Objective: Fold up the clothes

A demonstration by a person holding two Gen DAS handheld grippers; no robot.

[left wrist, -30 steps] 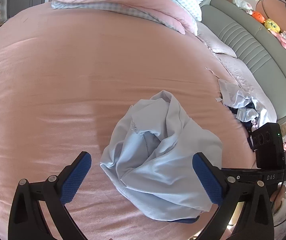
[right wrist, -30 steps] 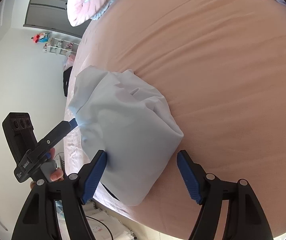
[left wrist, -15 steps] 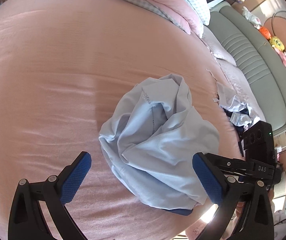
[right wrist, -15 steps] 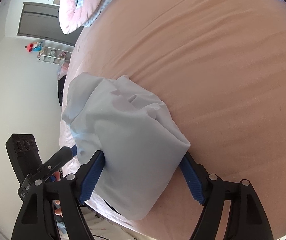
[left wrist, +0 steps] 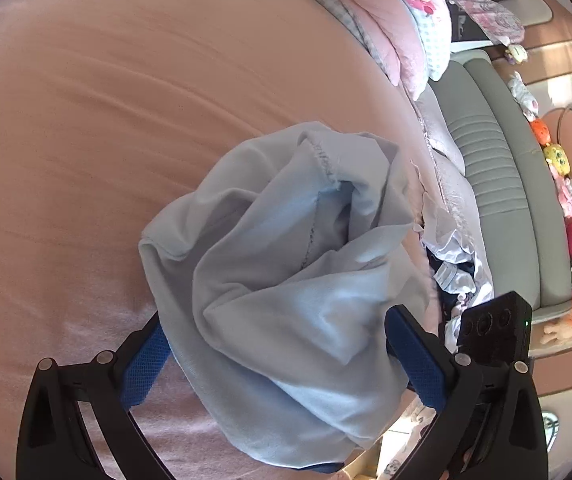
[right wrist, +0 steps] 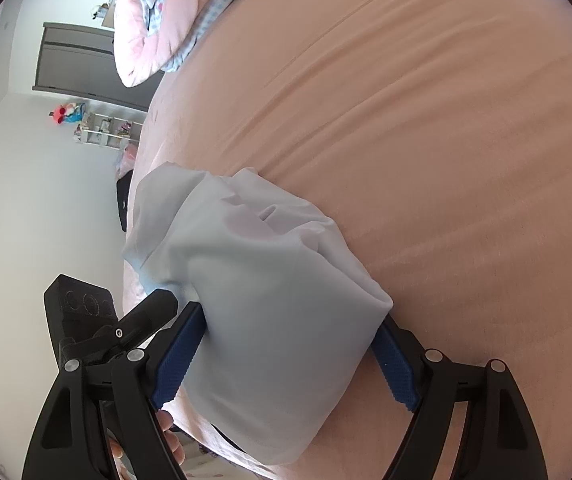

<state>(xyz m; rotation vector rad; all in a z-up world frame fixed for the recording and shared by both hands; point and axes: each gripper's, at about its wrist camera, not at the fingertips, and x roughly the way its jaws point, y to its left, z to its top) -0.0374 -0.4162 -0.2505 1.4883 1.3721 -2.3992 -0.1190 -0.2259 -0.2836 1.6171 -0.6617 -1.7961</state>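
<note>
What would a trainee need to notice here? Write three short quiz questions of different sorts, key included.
1. True or false: the light blue garment lies crumpled on the pink bedsheet.
2. The left gripper and the right gripper are: A) shut on the garment, B) open, with fingers on either side of it, C) well clear of it.
3. What colour is the padded bench beside the bed?

Key: 1 true; 2 B; 3 grey.

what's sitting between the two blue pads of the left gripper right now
In the left wrist view, the crumpled light blue garment fills the gap between the left hand-held gripper pads, lying on the pink bedsheet.
</note>
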